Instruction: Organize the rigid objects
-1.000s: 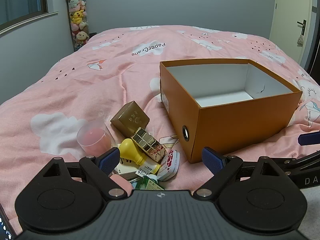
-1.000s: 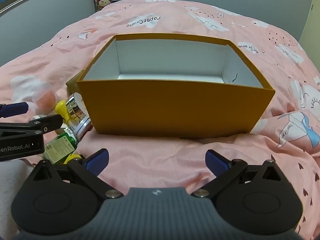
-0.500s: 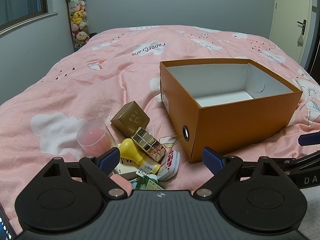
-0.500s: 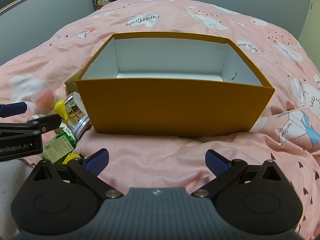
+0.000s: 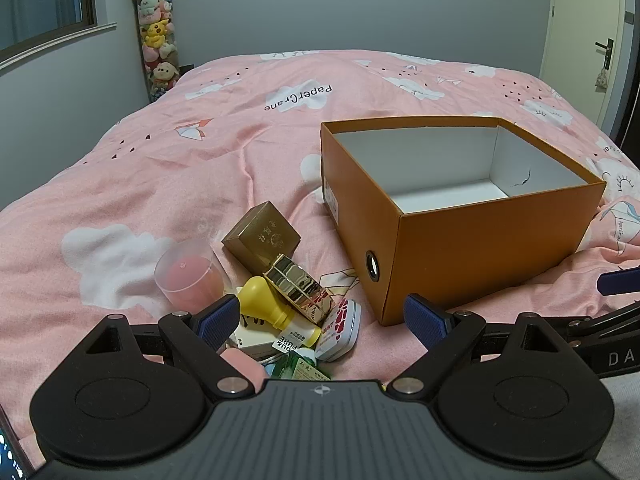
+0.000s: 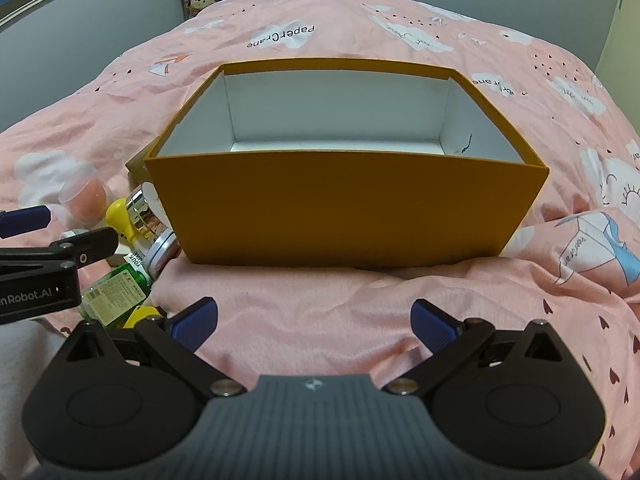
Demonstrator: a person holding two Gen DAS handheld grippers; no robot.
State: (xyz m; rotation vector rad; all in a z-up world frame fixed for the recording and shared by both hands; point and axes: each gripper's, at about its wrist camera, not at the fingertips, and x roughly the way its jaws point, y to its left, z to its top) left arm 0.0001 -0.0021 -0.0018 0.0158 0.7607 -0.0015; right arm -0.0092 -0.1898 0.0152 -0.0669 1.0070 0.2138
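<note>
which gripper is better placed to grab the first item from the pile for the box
Left. The left gripper is open and points straight at the pile, with the yellow-capped bottle between its fingertips. The right gripper faces the orange box, with the pile off to its left.

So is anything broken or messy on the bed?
Messy, yes: the little things lie in a jumbled heap beside the orange box, the yellow-capped bottle tipped on its side. The box's white inner wall has a small dark mark, maybe a tear or scribble. The box looks empty.

Grey walls [image 5: 260, 12], dark window [image 5: 44, 0], white door [image 5: 580, 40], pink-quilted bed [image 5: 180, 152].
</note>
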